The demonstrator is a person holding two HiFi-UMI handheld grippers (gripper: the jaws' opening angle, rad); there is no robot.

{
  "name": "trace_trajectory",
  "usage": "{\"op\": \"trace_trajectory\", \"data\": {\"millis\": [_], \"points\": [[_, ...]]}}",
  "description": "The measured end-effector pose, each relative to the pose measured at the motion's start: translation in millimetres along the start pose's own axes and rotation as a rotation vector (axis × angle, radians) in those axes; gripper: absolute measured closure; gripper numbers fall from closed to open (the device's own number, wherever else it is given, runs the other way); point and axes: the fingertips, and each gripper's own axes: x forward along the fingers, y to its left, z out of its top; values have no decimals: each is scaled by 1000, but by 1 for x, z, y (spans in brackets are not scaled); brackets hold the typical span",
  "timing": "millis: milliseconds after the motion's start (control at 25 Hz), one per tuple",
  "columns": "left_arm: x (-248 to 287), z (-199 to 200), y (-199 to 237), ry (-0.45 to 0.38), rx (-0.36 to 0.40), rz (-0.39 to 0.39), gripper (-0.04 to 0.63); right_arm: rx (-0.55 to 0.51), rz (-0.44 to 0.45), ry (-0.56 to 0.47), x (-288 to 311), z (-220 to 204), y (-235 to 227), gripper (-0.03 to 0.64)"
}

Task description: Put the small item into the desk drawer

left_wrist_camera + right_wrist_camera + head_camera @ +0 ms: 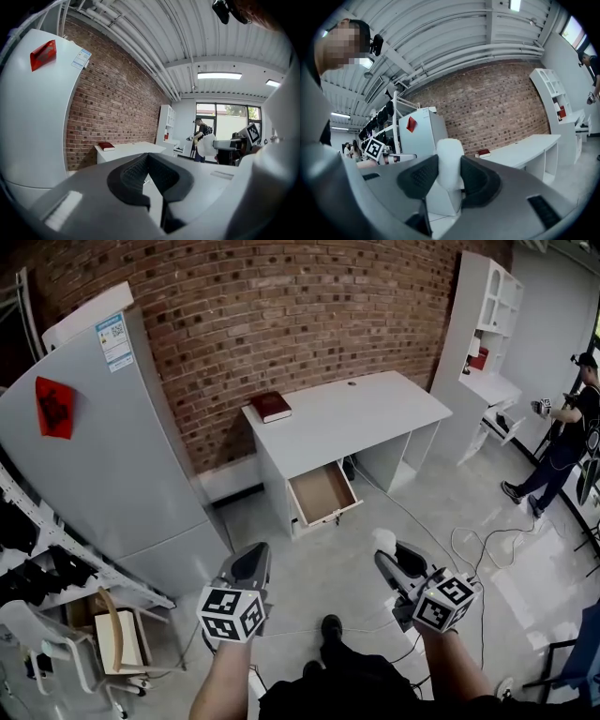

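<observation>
A white desk point(375, 413) stands against the brick wall, its drawer point(322, 493) pulled open and looking empty. My right gripper point(385, 555) is shut on a small white item point(383, 540), held over the floor a little in front of the drawer. In the right gripper view the white item point(450, 161) stands upright between the pads of the right gripper point(450, 173). My left gripper point(250, 561) hovers level to the left, its jaws together with nothing in them. The left gripper point(149, 164) looks toward the desk point(131, 149).
A red book point(271, 406) lies on the desk's left end. A grey fridge point(103, 446) stands at the left and a white shelf unit point(487, 324) at the right. Cables point(469, 540) trail over the floor. A person point(562, 442) stands at far right, and a wooden chair point(117, 634) at bottom left.
</observation>
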Motion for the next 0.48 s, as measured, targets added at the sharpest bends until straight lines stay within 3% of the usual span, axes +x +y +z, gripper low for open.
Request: {"op": "trace_trajectory", "data": {"millis": [480], "points": [[60, -5, 40, 63, -1, 34, 586, 95, 20, 42, 61, -29, -57, 474]]}}
